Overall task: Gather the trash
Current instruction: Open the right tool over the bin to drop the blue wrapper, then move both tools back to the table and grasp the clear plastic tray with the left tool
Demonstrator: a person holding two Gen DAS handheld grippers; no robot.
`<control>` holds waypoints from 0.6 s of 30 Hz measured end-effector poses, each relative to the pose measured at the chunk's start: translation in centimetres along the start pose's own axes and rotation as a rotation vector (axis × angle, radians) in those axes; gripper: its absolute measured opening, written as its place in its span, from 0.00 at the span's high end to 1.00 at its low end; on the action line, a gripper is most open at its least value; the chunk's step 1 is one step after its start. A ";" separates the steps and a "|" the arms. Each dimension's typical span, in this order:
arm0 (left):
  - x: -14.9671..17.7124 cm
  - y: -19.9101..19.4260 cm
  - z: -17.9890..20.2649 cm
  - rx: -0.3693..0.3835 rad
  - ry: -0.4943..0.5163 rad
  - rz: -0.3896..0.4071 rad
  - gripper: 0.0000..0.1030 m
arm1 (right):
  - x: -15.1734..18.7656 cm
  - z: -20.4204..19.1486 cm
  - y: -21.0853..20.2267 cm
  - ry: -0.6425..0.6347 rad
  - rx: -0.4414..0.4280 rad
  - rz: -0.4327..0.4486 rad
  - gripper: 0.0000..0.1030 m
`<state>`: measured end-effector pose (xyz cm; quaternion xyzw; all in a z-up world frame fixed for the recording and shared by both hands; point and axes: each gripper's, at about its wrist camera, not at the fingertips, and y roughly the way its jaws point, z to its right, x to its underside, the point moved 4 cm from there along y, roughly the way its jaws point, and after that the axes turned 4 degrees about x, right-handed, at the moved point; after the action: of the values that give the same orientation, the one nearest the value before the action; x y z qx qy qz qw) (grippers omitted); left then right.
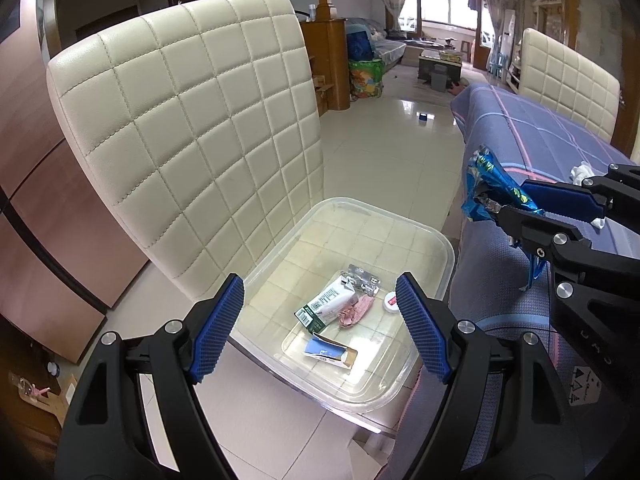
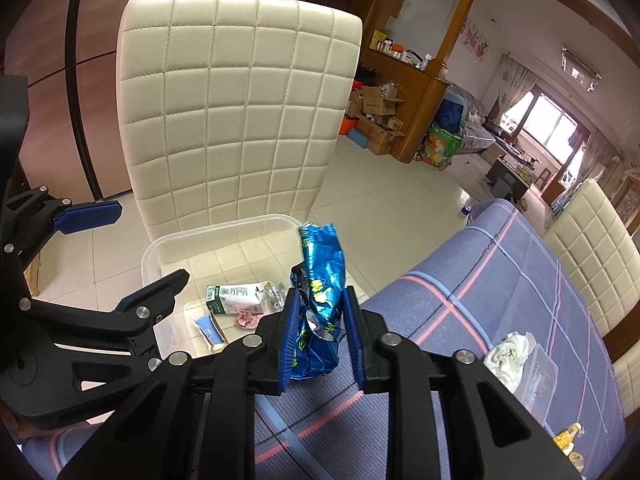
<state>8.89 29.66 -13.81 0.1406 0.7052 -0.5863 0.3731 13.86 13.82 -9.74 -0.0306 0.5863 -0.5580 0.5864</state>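
My right gripper [image 2: 320,300] is shut on a crumpled blue foil wrapper [image 2: 322,276] and holds it above the table edge, beside the bin; both show in the left wrist view, gripper [image 1: 508,204] and wrapper [image 1: 486,188]. A clear plastic bin [image 1: 436,240] sits on a cream chair seat. In it lie a white carton [image 1: 326,306], a pink scrap [image 1: 354,312], a small blue-white box [image 1: 330,354], a foil piece [image 1: 362,278] and a white cap [image 1: 390,302]. My left gripper [image 1: 320,328] is open and empty above the bin's near side.
The cream quilted chair back [image 1: 192,136] rises behind the bin. A table under a blue plaid cloth [image 2: 500,280] is at the right, with a crumpled white tissue [image 2: 508,354], a clear packet [image 2: 538,376] and a yellow wrapper [image 2: 568,438]. A second chair [image 2: 596,248] stands beyond.
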 end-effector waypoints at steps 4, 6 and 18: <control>-0.1 0.0 -0.4 -0.009 -0.008 0.001 0.24 | -0.3 0.1 -0.1 0.010 0.009 0.007 0.74; -0.1 0.0 -0.5 -0.008 -0.010 -0.001 0.24 | -0.2 0.4 -0.1 0.026 0.008 -0.006 0.49; -0.7 -1.4 0.7 -0.002 0.021 0.021 0.24 | 0.6 3.5 -1.9 0.108 0.071 0.011 0.34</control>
<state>8.69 28.76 -12.35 0.1539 0.7081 -0.5801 0.3720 15.05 10.51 -7.77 0.0239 0.5971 -0.5761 0.5577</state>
